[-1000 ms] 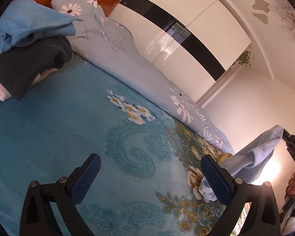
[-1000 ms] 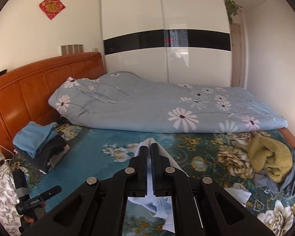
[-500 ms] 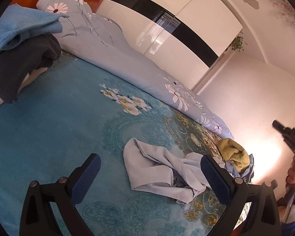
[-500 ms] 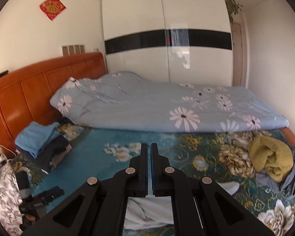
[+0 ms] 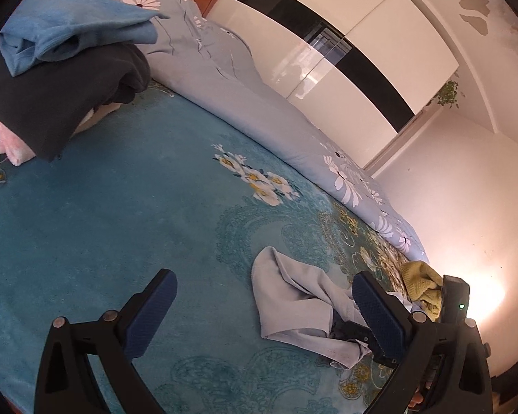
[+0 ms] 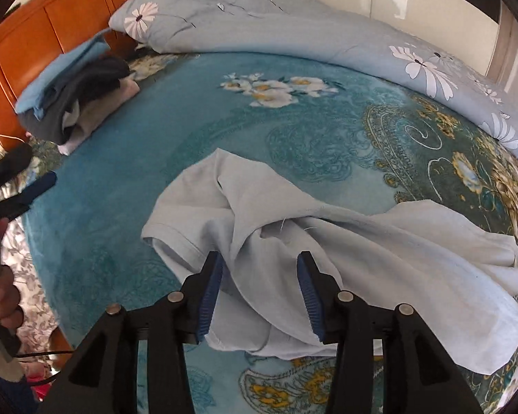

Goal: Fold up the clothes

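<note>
A light blue shirt (image 6: 380, 241) lies crumpled on the teal floral bedspread (image 6: 190, 110). My right gripper (image 6: 259, 258) points down just over its near folds. Its jaws are opening, with cloth lying between the blue pads (image 6: 209, 293) and neither pad pressing on it. In the left wrist view the same shirt (image 5: 293, 300) sits at the lower right. My left gripper (image 5: 262, 277) hovers wide open above the bedspread (image 5: 121, 207), holding nothing, its right finger just before the shirt's near edge. The left gripper's pad (image 6: 41, 186) also shows at the right wrist view's left edge.
A stack of folded clothes (image 5: 51, 69), blue on top of dark grey, sits by the wooden headboard (image 6: 34, 38). A grey flowered duvet (image 6: 293, 24) runs along the bed's far side. A yellow garment (image 5: 421, 283) lies beyond the shirt. A hand (image 6: 3, 296) holds the left gripper.
The right gripper has dropped sharply toward the bed, tilted down and opened. The shirt that hung from it now lies crumpled on the bedspread. The left gripper has dipped slightly.
</note>
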`<state>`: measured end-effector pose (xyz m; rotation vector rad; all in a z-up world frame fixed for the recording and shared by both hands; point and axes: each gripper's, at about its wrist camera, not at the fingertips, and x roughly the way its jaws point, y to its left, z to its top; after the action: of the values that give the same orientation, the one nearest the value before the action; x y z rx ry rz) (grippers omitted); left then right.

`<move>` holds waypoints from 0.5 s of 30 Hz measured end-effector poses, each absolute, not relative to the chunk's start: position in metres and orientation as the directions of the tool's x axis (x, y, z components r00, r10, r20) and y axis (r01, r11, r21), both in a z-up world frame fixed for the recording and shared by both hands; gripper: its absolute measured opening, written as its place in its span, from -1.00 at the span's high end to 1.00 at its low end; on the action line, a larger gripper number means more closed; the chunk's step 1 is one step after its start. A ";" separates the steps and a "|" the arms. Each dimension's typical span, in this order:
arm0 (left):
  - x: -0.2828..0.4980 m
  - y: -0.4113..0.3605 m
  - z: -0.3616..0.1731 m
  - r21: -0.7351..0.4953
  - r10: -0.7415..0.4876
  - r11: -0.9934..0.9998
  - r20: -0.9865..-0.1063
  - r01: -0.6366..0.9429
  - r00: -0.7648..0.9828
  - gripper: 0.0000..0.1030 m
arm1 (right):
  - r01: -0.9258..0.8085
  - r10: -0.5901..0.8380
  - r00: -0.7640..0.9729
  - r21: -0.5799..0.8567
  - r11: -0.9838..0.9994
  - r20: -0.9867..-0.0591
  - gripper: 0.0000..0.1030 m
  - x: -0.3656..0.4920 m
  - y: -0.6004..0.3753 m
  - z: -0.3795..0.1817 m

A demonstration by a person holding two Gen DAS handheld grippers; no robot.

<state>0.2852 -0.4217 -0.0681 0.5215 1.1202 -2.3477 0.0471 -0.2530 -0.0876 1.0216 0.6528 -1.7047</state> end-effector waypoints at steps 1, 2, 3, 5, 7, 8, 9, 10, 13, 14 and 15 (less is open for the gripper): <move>0.286 -0.424 -0.069 -0.610 -0.261 -0.539 -0.533 0.580 -0.804 -1.00 | 0.930 -0.478 -0.142 0.049 -0.364 -0.867 0.15 0.045 -0.254 -0.090; 0.287 -0.424 -0.070 -0.606 -0.262 -0.537 -0.541 0.587 -0.799 -1.00 | 0.922 -0.481 -0.144 0.059 -0.382 -0.865 0.32 0.042 -0.254 -0.091; 0.286 -0.424 -0.070 -0.598 -0.262 -0.540 -0.549 0.592 -0.794 -1.00 | 0.913 -0.491 -0.139 0.080 -0.399 -0.860 0.89 0.038 -0.251 -0.089; 0.285 -0.422 -0.070 -0.579 -0.265 -0.548 -0.565 0.604 -0.782 -1.00 | 0.891 -0.525 -0.132 0.131 -0.434 -0.841 0.90 0.025 -0.242 -0.079; 0.280 -0.417 -0.070 -0.556 -0.265 -0.565 -0.577 0.609 -0.773 -1.00 | 0.867 -0.556 -0.185 0.132 -0.480 -0.810 0.90 0.011 -0.222 -0.058; 0.277 -0.415 -0.070 -0.550 -0.260 -0.574 -0.581 0.607 -0.771 -1.00 | 0.850 -0.567 -0.222 0.127 -0.511 -0.793 0.90 0.002 -0.208 -0.046; 0.274 -0.411 -0.070 -0.546 -0.251 -0.583 -0.584 0.602 -0.772 -1.00 | 0.828 -0.575 -0.259 0.127 -0.546 -0.776 0.90 -0.009 -0.191 -0.034; 0.270 -0.408 -0.070 -0.542 -0.244 -0.592 -0.585 0.597 -0.773 -1.00 | 0.803 -0.580 -0.297 0.129 -0.581 -0.759 0.90 -0.020 -0.173 -0.021; 0.258 -0.395 -0.067 -0.516 -0.239 -0.628 -0.585 0.583 -0.775 -1.00 | 0.698 -0.542 -0.448 0.100 -0.709 -0.711 0.90 -0.053 -0.108 0.012; 0.254 -0.391 -0.065 -0.508 -0.238 -0.640 -0.583 0.577 -0.777 -1.00 | 0.653 -0.519 -0.496 0.095 -0.751 -0.696 0.90 -0.064 -0.085 0.022; 0.249 -0.386 -0.064 -0.502 -0.233 -0.653 -0.579 0.567 -0.781 -1.00 | 0.602 -0.494 -0.538 0.099 -0.792 -0.683 0.90 -0.075 -0.059 0.031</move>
<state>0.2490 -0.3857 -0.0644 0.6601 0.9596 -2.4151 -0.0747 -0.0585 0.0307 0.9604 0.1956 -2.3035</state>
